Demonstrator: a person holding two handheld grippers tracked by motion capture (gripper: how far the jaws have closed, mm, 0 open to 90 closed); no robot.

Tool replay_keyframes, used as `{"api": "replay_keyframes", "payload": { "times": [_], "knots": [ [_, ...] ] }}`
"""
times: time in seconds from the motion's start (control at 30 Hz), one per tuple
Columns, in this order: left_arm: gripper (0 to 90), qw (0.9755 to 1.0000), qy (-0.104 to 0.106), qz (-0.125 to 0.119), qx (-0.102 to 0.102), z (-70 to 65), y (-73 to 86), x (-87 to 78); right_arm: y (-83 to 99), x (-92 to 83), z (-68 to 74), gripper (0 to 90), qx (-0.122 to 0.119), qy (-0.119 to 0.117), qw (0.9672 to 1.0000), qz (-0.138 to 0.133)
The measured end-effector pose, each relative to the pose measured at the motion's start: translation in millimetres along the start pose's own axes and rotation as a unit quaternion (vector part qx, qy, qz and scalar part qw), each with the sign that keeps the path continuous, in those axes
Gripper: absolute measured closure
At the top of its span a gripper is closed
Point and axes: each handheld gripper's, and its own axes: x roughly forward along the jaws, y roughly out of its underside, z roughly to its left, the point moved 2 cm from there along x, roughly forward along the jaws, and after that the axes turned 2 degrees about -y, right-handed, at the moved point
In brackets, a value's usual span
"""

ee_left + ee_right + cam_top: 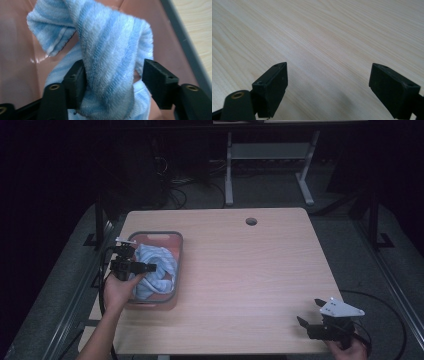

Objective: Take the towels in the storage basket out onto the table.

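Towel (110, 62) — fluffy, striped pale and deeper blue — lies bunched in basket (186, 45).

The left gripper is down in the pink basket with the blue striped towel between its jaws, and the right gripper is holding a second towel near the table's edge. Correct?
Not quite: the right gripper holds nothing. The right gripper view shows its jaws spread over bare table. The rest stands: the left gripper straddles the towel in the basket.

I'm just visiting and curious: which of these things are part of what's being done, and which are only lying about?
Part of the job:
- blue striped towel, bunched in the basin
- pink basin holding it
- left tool, its jaws either side of a towel fold

Lying about:
- right tool, open and empty over the table
- cables on the floor
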Motion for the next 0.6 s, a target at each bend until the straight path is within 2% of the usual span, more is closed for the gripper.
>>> {"api": "replay_keyframes", "payload": {
  "times": [0.1,0.17,0.23,0.33,0.4,0.6],
  "knots": [
    [47.1,0.9998,-0.009,0.019,0.004,-0.1,0.4,6.0,0.4,-0.6,-0.2,14.9,0.0,0.0,1.0,-0.001],
    [49.1,0.9997,-0.011,0.019,0.006,-0.1,0.4,6.4,0.4,-0.6,-0.4,14.9,0.0,0.0,1.0,-0.001],
    [60.2,0.9996,-0.013,0.022,0.012,-0.6,0.6,6.4,0.4,-0.5,-0.6,14.9,0.0,0.0,1.0,-0.001],
    [67.2,0.9996,-0.015,0.021,0.016,-1.0,1.1,5.9,0.3,-0.4,-0.3,14.9,0.001,0.0,1.0,0.0],
    [69.9,0.9994,-0.015,0.02,0.024,-0.7,2.2,4.8,0.2,-0.1,0.1,14.9,0.001,0.0,1.0,0.0],
    [72.5,0.9998,-0.003,0.009,0.02,-0.1,4.1,0.0,0.1,-0.9,-0.9,14.9,0.002,-0.001,1.0,-0.002]
  ]
}}
